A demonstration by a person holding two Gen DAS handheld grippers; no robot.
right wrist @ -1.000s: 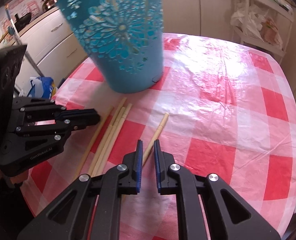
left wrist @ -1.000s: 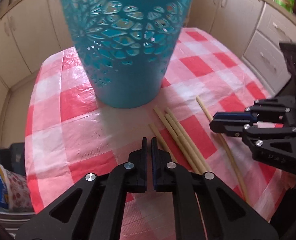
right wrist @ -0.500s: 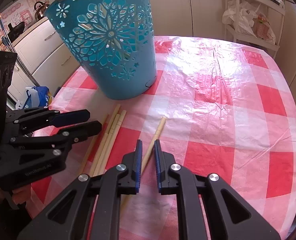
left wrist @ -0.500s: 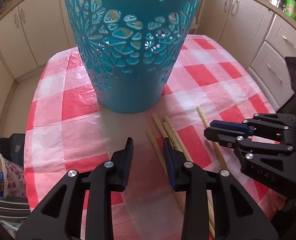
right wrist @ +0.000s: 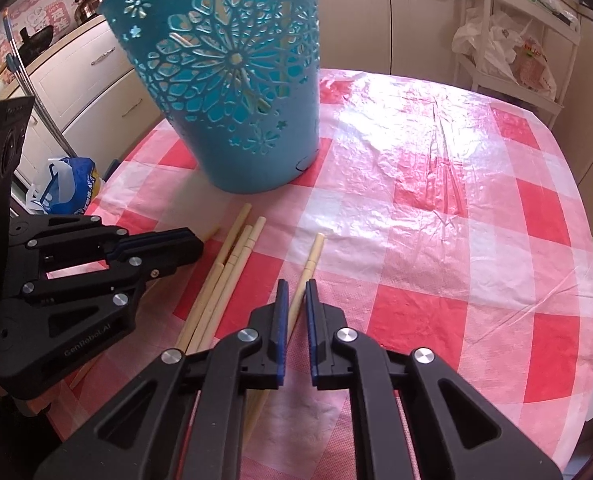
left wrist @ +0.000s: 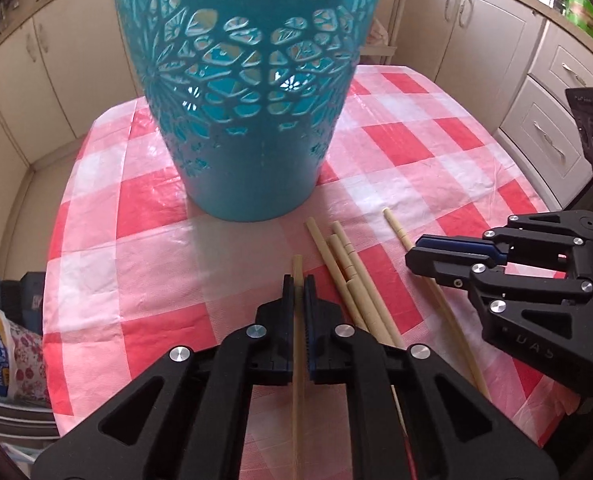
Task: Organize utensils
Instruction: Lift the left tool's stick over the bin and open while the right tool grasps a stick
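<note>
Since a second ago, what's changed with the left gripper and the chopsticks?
The left gripper opened, then its jaws closed on the leftmost chopstick. The right gripper, the teal holder and the other chopsticks stayed where they were.

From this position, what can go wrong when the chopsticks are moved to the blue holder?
1. The left gripper, whose jaws have just been closing, pinches one chopstick near its end, so the long free part may swing or slip when lifted.
2. The right gripper straddles a single chopstick; its pads hardly seem to press it, so it may stay behind.
3. The holder is tall and close, so a tip could hit its wall and push it.
</note>
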